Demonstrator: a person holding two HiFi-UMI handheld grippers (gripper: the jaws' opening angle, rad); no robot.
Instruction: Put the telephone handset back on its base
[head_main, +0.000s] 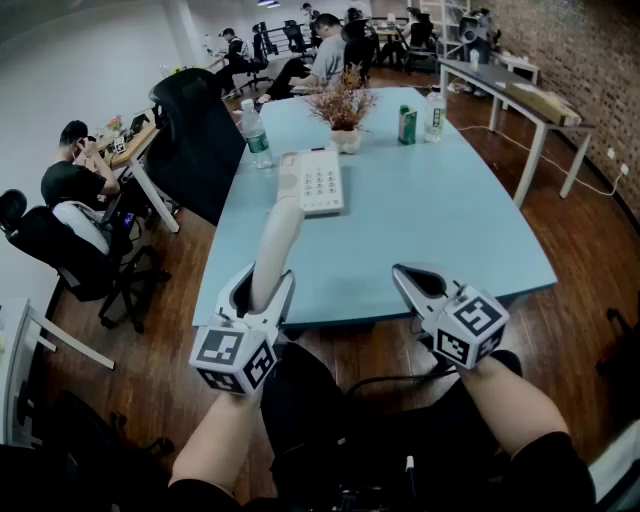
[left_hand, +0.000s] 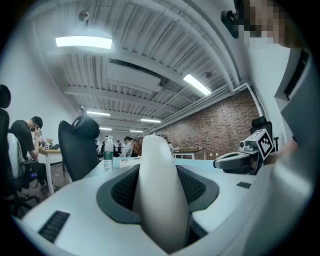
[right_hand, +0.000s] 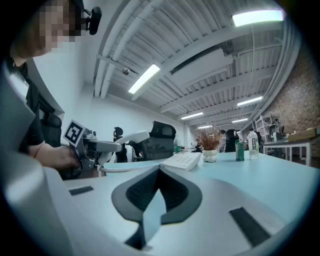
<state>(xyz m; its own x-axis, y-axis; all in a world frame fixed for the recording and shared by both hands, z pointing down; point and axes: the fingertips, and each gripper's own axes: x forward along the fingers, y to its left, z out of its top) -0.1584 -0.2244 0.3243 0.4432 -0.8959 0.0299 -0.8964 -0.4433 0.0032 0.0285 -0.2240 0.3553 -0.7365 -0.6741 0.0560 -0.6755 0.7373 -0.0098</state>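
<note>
The white telephone handset (head_main: 276, 240) stands up out of my left gripper (head_main: 262, 292), whose jaws are shut on its lower end at the table's near edge. Its top end points toward the white keypad base (head_main: 322, 182) lying farther along the light blue table (head_main: 420, 230). In the left gripper view the handset (left_hand: 160, 190) fills the gap between the jaws. My right gripper (head_main: 402, 272) hovers at the near edge to the right, shut with nothing in it. The right gripper view shows the base (right_hand: 184, 160), the held handset (right_hand: 122, 139) and its coiled cord (right_hand: 120, 169).
Past the base stand a potted dried plant (head_main: 343, 112), a water bottle (head_main: 256, 135), a green can (head_main: 407, 125) and a second bottle (head_main: 433, 114). A black office chair (head_main: 198, 140) is at the table's left side. People sit at desks to the left and far back.
</note>
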